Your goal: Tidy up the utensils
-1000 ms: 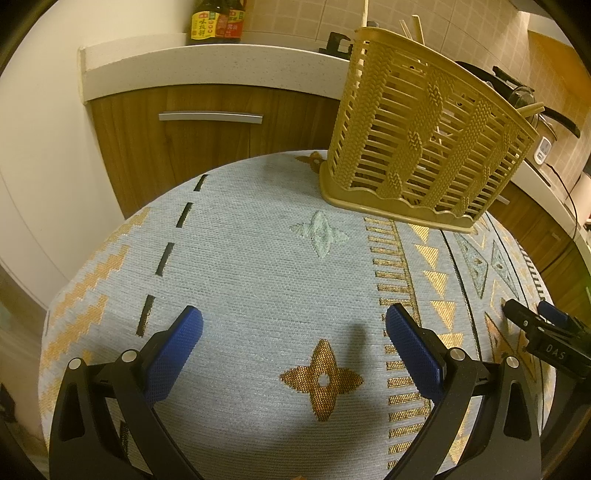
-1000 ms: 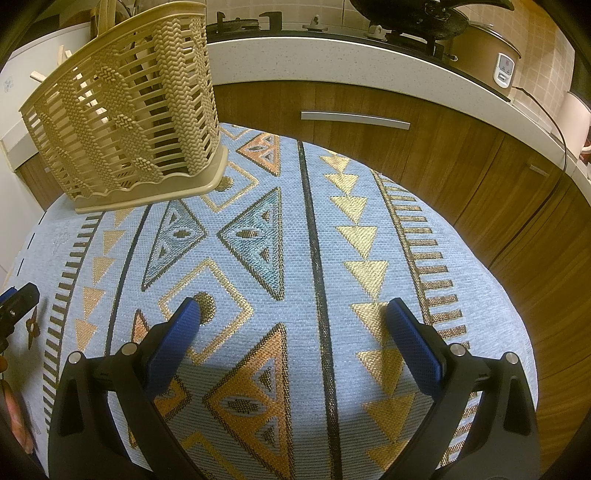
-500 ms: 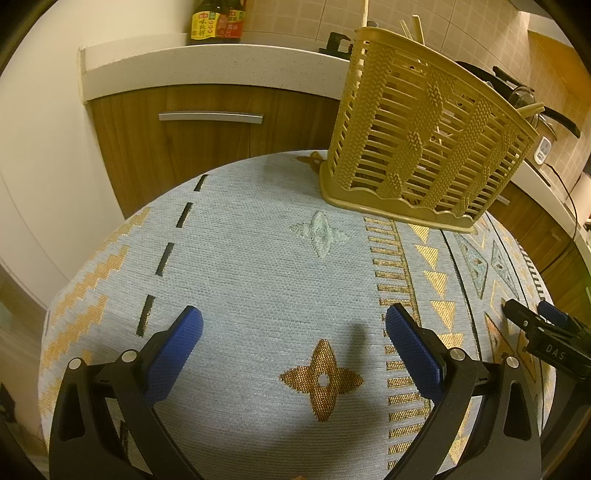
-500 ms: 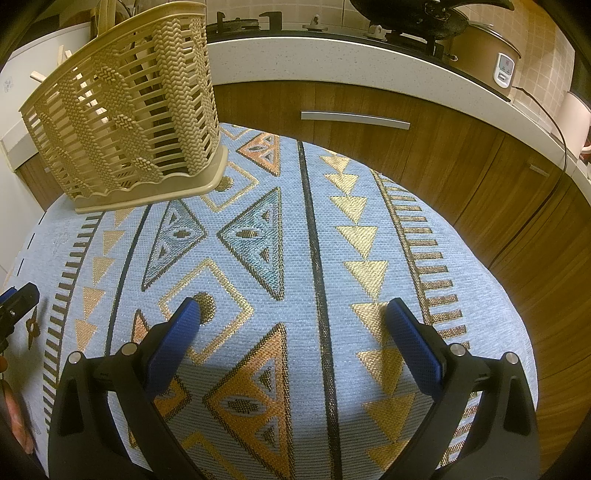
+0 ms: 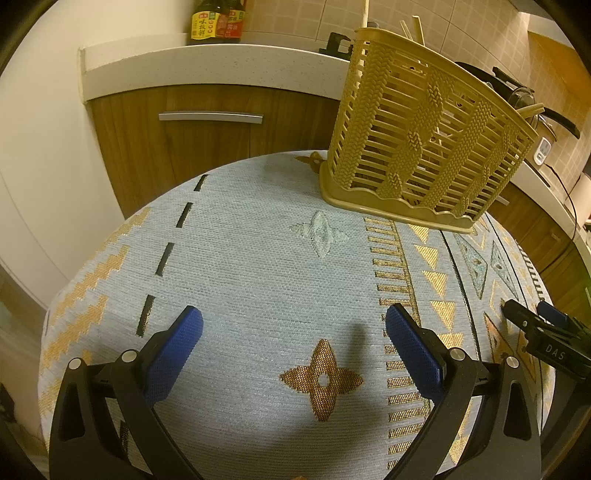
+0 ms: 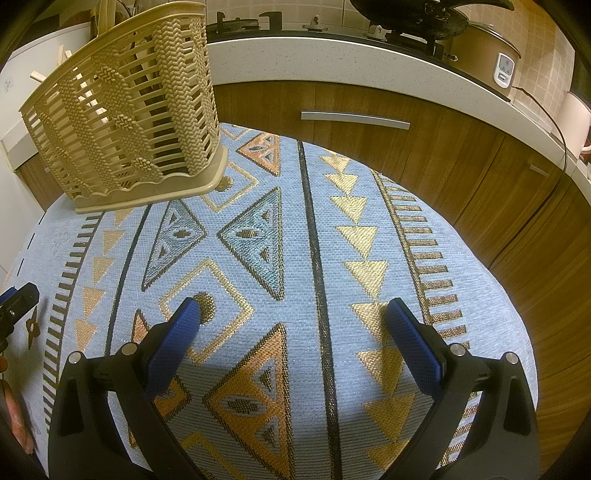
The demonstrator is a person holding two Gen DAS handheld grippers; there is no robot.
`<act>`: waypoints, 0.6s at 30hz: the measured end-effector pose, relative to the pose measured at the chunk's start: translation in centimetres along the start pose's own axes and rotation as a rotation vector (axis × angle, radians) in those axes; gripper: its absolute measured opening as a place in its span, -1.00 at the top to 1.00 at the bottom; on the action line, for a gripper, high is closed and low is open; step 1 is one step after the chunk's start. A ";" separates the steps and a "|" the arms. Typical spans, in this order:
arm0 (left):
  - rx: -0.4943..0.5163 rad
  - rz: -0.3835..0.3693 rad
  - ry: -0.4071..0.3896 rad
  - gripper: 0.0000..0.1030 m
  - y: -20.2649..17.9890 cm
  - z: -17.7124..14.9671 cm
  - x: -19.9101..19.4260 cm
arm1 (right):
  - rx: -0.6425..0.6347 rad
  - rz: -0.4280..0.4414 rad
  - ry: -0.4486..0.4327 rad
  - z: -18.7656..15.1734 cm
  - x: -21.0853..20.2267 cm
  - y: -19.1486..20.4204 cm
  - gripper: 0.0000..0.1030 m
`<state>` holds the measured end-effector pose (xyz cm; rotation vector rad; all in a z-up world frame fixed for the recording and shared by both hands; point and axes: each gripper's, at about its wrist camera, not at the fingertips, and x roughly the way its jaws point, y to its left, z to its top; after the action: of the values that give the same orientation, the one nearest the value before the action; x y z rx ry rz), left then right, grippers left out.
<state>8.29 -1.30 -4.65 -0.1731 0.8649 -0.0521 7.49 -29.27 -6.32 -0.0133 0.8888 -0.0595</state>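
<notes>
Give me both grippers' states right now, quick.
Left gripper: open, holding nothing, above the tablecloth.
Right gripper: open, holding nothing.

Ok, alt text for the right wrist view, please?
The open right gripper hovers over a patterned tablecloth with nothing between its jaws. A tan slotted utensil basket stands at the far left, wooden cabinets behind it.

Home kitchen, as I see it: white speckled worktop (image 6: 369, 62) over wood cabinets (image 5: 221, 144), tiled wall (image 5: 295, 18), sauce bottles (image 5: 218, 20), gas hob with black pan (image 6: 413, 18), rice cooker (image 6: 487, 55), utensil basket (image 5: 424, 136) on my cloth-covered desk (image 5: 258, 277).
</notes>
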 end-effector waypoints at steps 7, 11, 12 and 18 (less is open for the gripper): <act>-0.001 -0.002 -0.001 -0.85 0.0 0.0 0.0 | 0.000 0.000 0.000 0.0 0.0 0.0 -0.86; -0.003 -0.004 -0.001 -0.85 0.0 0.0 0.0 | 0.000 0.000 0.000 0.0 0.0 0.0 -0.86; -0.003 -0.004 -0.001 -0.85 0.0 0.0 0.0 | 0.000 0.000 0.000 0.0 0.0 0.0 -0.86; -0.003 -0.003 -0.001 -0.85 0.0 0.0 -0.1 | 0.000 0.000 0.000 0.0 0.0 0.0 -0.86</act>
<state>8.26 -1.25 -4.60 -0.1769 0.8635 -0.0532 7.51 -29.30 -6.32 -0.0131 0.8888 -0.0595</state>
